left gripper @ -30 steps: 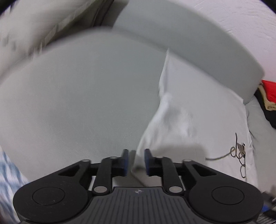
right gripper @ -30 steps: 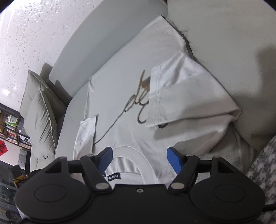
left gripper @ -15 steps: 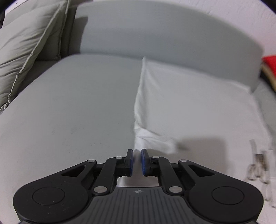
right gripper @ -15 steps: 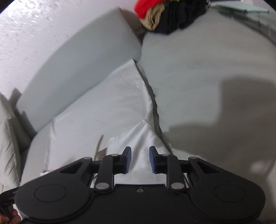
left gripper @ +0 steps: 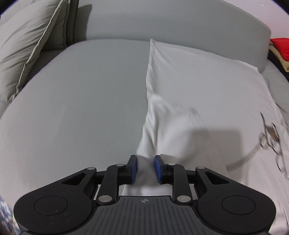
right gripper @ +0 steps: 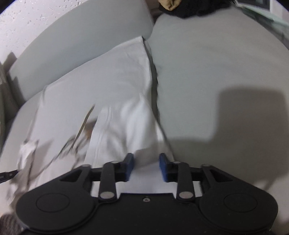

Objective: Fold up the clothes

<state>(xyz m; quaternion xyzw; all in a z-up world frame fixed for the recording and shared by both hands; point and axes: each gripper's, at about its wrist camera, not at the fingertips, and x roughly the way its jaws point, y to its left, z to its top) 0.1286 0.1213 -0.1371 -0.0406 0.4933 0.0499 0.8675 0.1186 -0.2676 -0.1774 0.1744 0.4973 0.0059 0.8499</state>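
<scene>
A white T-shirt (left gripper: pixel 207 86) with a dark script print lies spread on a grey sofa seat (left gripper: pixel 81 108); it also shows in the right wrist view (right gripper: pixel 108 94). Both sleeves are folded in over the body. My left gripper (left gripper: pixel 145 169) is at the shirt's left side with its jaws a little apart and the folded left sleeve (left gripper: pixel 162 130) between them. My right gripper (right gripper: pixel 146 167) is at the shirt's right side with its jaws partly open over the folded right sleeve (right gripper: pixel 126 126). White cloth lies between both pairs of pads.
Grey cushions (left gripper: pixel 27 45) lean at the sofa's left end. A pile of red, tan and black clothes (left gripper: pixel 280 52) sits at the far right, also in the right wrist view (right gripper: pixel 189 7). The sofa backrest (left gripper: pixel 162 21) runs behind the shirt.
Both pairs of jaws, nearly closed half a second ago, have opened wider. Both sleeves now lie over the shirt's body. The views are blurred by motion.
</scene>
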